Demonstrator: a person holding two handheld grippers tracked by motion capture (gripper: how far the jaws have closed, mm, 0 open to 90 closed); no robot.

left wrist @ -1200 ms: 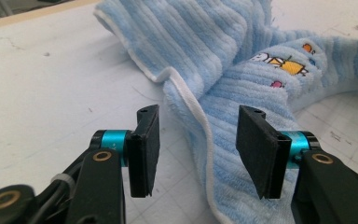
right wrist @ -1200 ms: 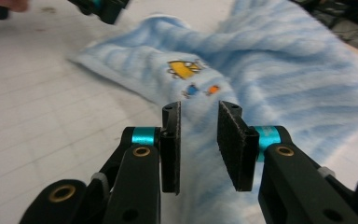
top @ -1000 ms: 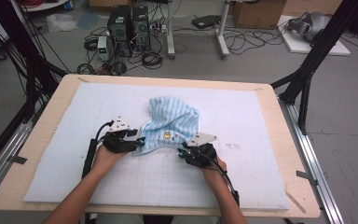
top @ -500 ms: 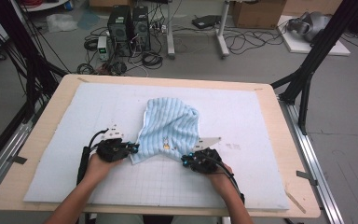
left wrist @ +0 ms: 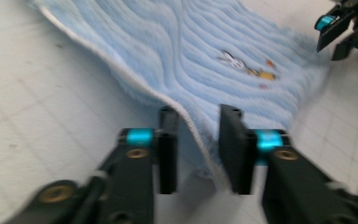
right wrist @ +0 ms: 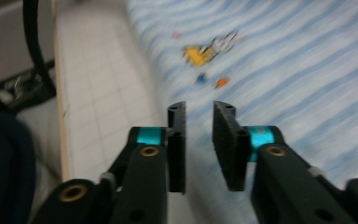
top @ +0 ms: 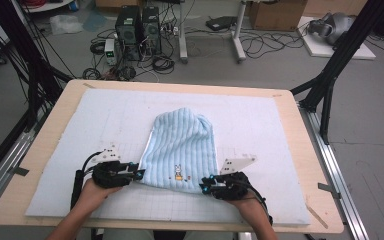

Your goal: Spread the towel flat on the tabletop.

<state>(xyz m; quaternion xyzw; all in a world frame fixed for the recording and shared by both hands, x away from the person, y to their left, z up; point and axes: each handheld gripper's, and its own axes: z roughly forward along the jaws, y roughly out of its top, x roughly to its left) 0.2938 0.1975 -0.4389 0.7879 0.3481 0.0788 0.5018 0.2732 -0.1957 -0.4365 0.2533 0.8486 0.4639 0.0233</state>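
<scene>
A light blue ribbed cloth [top: 182,145] with a small cartoon print lies flat on the white gridded mat [top: 260,125]. My left gripper [top: 139,174] is at the cloth's near left corner. In the left gripper view its jaws [left wrist: 198,116] have just been opening, and the cloth's white edge [left wrist: 205,51] lies loose between them. My right gripper [top: 204,186] is at the near right corner. Its jaws [right wrist: 199,112] have just been opening too, standing apart over the blurred cloth [right wrist: 284,56]. The right gripper [left wrist: 342,28] also shows far off in the left gripper view.
The mat covers a wooden table [top: 305,150] whose near edge runs just behind my hands. Black frame legs [top: 330,85] stand at both sides. Computer towers [top: 135,25] and cables lie on the floor beyond the far edge.
The cloth was bunched up a second ago and now lies spread out flat. Both grippers have moved toward the near edge, pulling its corners, and their jaws have parted.
</scene>
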